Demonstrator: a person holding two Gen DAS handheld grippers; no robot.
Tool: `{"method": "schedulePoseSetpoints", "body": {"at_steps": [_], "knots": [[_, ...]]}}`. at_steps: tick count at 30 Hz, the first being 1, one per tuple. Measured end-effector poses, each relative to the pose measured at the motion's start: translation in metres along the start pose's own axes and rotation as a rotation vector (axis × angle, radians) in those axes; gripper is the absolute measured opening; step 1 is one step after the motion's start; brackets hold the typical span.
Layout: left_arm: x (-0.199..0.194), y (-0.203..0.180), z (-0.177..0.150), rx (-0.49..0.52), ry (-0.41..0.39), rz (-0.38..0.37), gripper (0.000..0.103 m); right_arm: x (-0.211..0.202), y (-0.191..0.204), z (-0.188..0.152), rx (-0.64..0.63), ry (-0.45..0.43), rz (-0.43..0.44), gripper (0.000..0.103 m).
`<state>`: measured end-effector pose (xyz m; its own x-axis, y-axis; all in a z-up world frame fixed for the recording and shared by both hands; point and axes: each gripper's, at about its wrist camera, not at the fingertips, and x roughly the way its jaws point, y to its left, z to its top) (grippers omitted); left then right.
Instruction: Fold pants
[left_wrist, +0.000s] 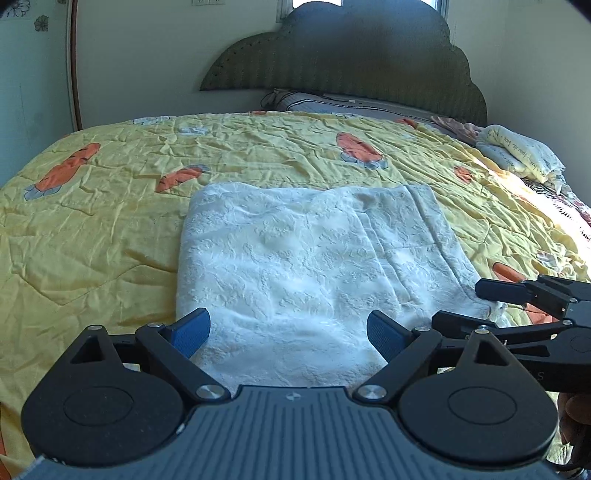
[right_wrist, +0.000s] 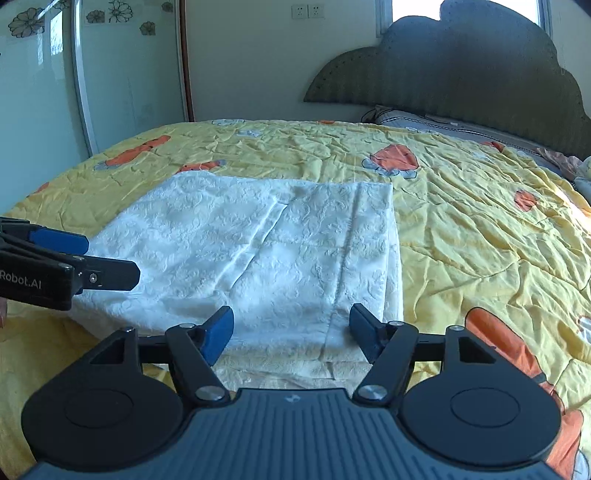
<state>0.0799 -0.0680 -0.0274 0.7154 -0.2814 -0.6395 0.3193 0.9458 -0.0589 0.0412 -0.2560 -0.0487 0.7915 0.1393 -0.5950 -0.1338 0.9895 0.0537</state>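
White textured pants (left_wrist: 314, 258), embossed floral weave, lie folded into a rough rectangle on the yellow quilted bedspread with orange carrot print (left_wrist: 110, 221), near the foot of the bed, well short of the dark scalloped headboard (left_wrist: 354, 59). Layered edges show at the near end in the right wrist view; a long seam or leg edge runs lengthwise down the stack. Left gripper (left_wrist: 288, 332): tongs spread wide, blue pads either side of the near hem, nothing between them pressed. Right gripper (right_wrist: 291, 328): tongs also apart, over the near right portion of the cloth, no grip on it. Each gripper shows at the edge of the other's view, side by side, close together. Cloth reads as light, soft, limp; thin enough to drape, textured enough not to slide much on the quilt. Layers likely to slip against each other if only the top one is pinched. Best hold, by my judgement: the two near corners, pinching through all layers at the hem. The quilt beneath is wrinkled and could be caught along with the pants.
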Motion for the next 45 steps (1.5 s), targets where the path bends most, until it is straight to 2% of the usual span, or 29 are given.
{"method": "schedulePoseSetpoints", "body": {"at_steps": [11, 22, 26, 28, 31, 32, 34, 37, 40, 43, 45], "knots": [[0.002, -0.002, -0.001, 0.019, 0.011, 0.066, 0.094, -0.003, 0.003, -0.002, -0.015, -0.003, -0.015, 0.073], [0.004, -0.001, -0.004, 0.034, 0.016, 0.088, 0.096, -0.01, 0.003, -0.004, -0.021, -0.007, -0.019, 0.078], [0.002, 0.002, -0.002, 0.068, 0.006, 0.069, 0.096, -0.016, 0.001, 0.0, -0.011, -0.022, -0.009, 0.078], [0.0, 0.008, 0.003, 0.078, -0.003, 0.074, 0.096, -0.02, -0.008, 0.004, 0.019, -0.04, 0.009, 0.079], [0.004, 0.027, 0.017, 0.064, -0.004, 0.084, 0.096, -0.018, -0.039, 0.013, 0.146, -0.062, 0.045, 0.081], [0.008, 0.037, 0.022, 0.041, 0.015, 0.068, 0.096, -0.014, -0.053, 0.015, 0.196, -0.058, 0.077, 0.081], [0.019, 0.06, 0.031, -0.043, 0.066, -0.011, 0.096, -0.001, -0.083, 0.016, 0.306, -0.04, 0.16, 0.081], [0.043, 0.094, 0.038, -0.19, 0.143, -0.186, 0.096, 0.031, -0.119, 0.014, 0.445, 0.03, 0.319, 0.081], [0.07, 0.109, 0.04, -0.25, 0.226, -0.272, 0.094, 0.061, -0.142, 0.011, 0.532, 0.088, 0.413, 0.081], [0.082, 0.116, 0.04, -0.28, 0.228, -0.373, 0.096, 0.081, -0.154, 0.012, 0.581, 0.089, 0.575, 0.082], [0.09, 0.117, 0.041, -0.307, 0.233, -0.453, 0.096, 0.092, -0.153, 0.018, 0.558, 0.097, 0.622, 0.082]]}}
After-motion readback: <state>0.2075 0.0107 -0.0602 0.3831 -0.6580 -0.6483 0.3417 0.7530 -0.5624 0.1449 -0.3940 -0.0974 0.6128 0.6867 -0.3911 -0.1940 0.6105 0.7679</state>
